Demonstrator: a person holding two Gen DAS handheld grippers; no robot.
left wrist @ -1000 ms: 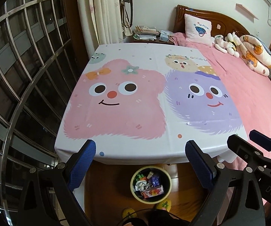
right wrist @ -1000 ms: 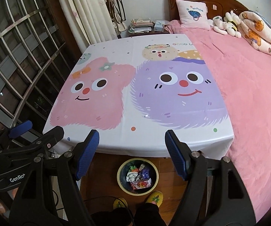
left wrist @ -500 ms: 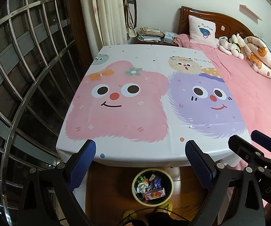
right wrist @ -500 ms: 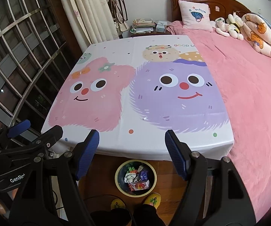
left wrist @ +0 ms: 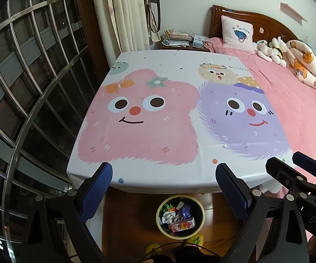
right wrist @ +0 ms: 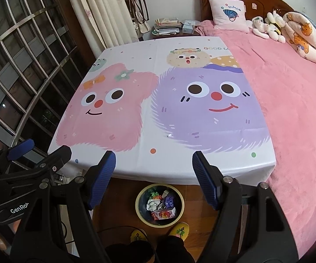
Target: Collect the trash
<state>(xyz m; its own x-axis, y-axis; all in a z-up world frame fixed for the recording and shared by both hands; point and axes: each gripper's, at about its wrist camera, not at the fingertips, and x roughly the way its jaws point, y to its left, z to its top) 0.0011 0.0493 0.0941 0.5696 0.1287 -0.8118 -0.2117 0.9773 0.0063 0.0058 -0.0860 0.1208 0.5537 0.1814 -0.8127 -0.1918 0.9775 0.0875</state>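
A round trash bin [left wrist: 159, 213] [right wrist: 138, 205] stands on the wooden floor at the foot of the bed, holding crumpled paper [left wrist: 168, 216] [right wrist: 153, 205] and colourful wrappers [right wrist: 163, 214]. A tiny pale scrap [left wrist: 224, 146] [right wrist: 169, 135] lies on the cartoon sheet [left wrist: 149, 131] [right wrist: 118, 120] near the purple figure's lower edge. My left gripper [left wrist: 164, 167] hangs open above the bin and the sheet's front edge, with nothing between its fingers. My right gripper [right wrist: 153, 155] is open and empty too, close beside it on the right.
A pink blanket [right wrist: 289, 109] covers the bed's right half, with a pillow [right wrist: 228, 11] and plush toys [right wrist: 267, 26] at the headboard. A metal window grille [left wrist: 26, 87] runs along the left. A person's yellow slippers [right wrist: 180, 230] stand next to the bin.
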